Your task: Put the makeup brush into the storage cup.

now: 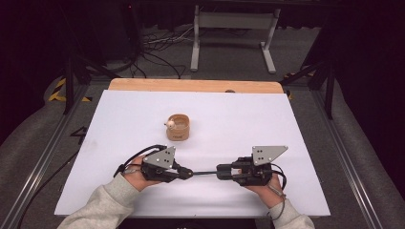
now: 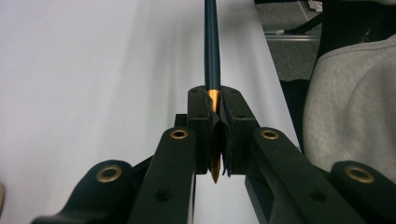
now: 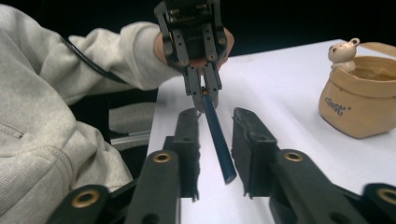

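Dark-blue pencil (image 2: 212,46) clamped in left gripper (image 2: 215,135), right gripper (image 3: 215,154) open around it.

Two forearms in grey sleeves reach in from the near edge, each hand wrapped around a black two-jaw gripper, the pair held level and pointed tip to tip. The left gripper (image 1: 186,173) has its jaws pressed tight, the pads pinching the gold-tipped end of a dark blue pen (image 2: 212,51) that runs straight out ahead of them. The right gripper (image 1: 220,171) faces it, jaws standing apart on either side of the pen's far end, pads clear of the barrel. The left hand (image 1: 136,177) and right hand (image 1: 261,188) cup the gripper bodies from below.
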Motion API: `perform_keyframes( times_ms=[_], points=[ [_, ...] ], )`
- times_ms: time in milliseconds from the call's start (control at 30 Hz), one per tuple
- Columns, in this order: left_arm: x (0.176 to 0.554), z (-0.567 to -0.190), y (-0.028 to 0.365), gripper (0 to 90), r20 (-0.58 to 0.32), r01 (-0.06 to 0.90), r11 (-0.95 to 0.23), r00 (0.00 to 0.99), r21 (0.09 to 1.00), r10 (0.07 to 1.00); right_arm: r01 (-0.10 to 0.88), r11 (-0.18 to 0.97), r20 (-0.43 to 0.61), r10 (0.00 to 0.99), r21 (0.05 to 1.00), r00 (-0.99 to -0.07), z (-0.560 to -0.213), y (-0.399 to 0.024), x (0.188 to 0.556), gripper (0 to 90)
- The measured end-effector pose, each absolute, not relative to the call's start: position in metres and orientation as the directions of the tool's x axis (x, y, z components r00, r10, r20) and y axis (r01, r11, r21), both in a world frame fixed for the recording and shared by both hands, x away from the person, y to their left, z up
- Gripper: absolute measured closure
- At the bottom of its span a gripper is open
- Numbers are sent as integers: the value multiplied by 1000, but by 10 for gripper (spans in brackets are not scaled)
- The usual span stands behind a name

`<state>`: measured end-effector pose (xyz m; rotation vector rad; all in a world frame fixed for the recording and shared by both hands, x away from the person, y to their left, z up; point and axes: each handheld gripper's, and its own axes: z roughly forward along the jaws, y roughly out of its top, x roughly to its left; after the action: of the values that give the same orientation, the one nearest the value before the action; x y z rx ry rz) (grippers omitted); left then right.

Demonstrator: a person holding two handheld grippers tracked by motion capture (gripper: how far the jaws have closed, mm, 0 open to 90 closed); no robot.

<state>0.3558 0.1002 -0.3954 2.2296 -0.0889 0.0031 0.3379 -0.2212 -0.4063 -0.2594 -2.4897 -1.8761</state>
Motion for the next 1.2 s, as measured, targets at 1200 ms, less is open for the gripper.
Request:
perform_keyframes(
  times_ms=[1200],
  points=[
    [367,-378,79,839,1,-58,-770,997,635,-75,146,695,66,140,704,-988,-359,-180,355,609]
  ],
)
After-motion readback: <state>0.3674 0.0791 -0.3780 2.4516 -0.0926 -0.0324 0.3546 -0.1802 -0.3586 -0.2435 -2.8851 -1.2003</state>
